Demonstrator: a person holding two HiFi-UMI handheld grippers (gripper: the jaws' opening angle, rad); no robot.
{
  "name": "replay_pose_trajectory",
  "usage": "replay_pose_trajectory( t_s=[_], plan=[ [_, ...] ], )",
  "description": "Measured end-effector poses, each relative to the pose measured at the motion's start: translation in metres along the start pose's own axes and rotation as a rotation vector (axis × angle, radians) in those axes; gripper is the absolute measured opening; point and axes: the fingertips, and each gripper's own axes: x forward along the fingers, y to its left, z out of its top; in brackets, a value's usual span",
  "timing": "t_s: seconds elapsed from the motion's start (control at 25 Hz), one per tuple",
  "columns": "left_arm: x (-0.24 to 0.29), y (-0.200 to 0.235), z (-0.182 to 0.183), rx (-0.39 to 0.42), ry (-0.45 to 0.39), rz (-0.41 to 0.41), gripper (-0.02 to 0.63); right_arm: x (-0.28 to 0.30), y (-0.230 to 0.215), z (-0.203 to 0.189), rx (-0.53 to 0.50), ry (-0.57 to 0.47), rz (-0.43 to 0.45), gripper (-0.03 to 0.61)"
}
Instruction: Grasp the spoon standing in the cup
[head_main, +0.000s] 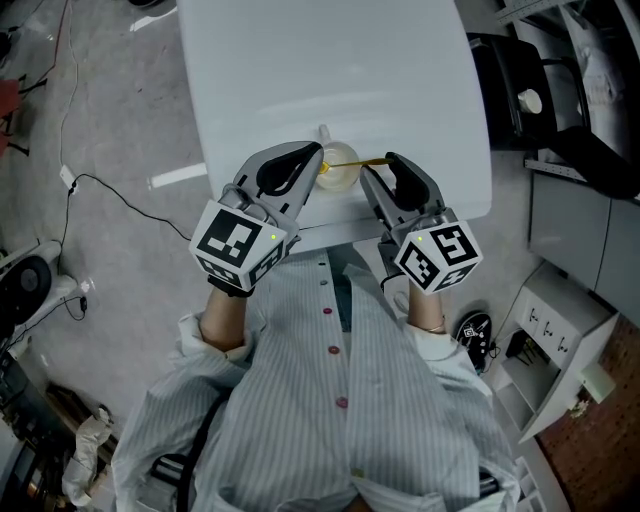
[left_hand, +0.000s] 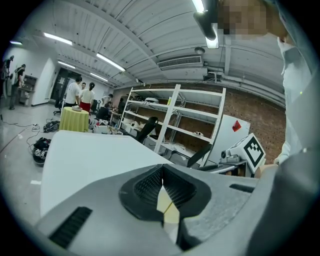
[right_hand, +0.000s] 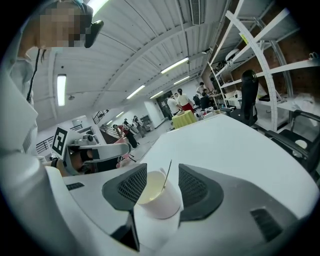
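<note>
Left jaws: Your left gripper (left_hand: 161, 175) has its jaws closed. The ribbed black pads meet edge to edge with nothing pinched between them.
Right jaws: Your right gripper (right_hand: 161, 181) has its jaws spread apart. The cross-hatched dark pads stand on either side of the cup without pressing on it.
Cup: The cup (right_hand: 157, 200) is a smooth, round, white cylinder, cream inside. It stands between your right jaws, just beyond the tips of your left jaws.
Spoon: The spoon (right_hand: 166, 179) shows as a thin, gold-coloured stem. It stands tilted in the cup, between your right jaws and clear of both pads.
Counter: The counter (right_hand: 225, 145) under the jaws is smooth and plain white with rounded corners.
</note>
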Motion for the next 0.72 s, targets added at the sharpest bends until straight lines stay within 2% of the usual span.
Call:
replay_pose_trajectory(
  t_s=[0.28, 0.72],
  plan=[
    [0.000, 0.001, -0.012, -0.013, 0.018, -0.003, 0.009, 0.008, 0.004, -0.016, 0.016, 0.036, 0.014, 0.172],
    [-0.001, 0.010, -0.025, -0.036, 0.031, 0.015, 0.009, 0.015, 0.001, -0.026, 0.008, 0.052, -0.014, 0.172]
  ],
)
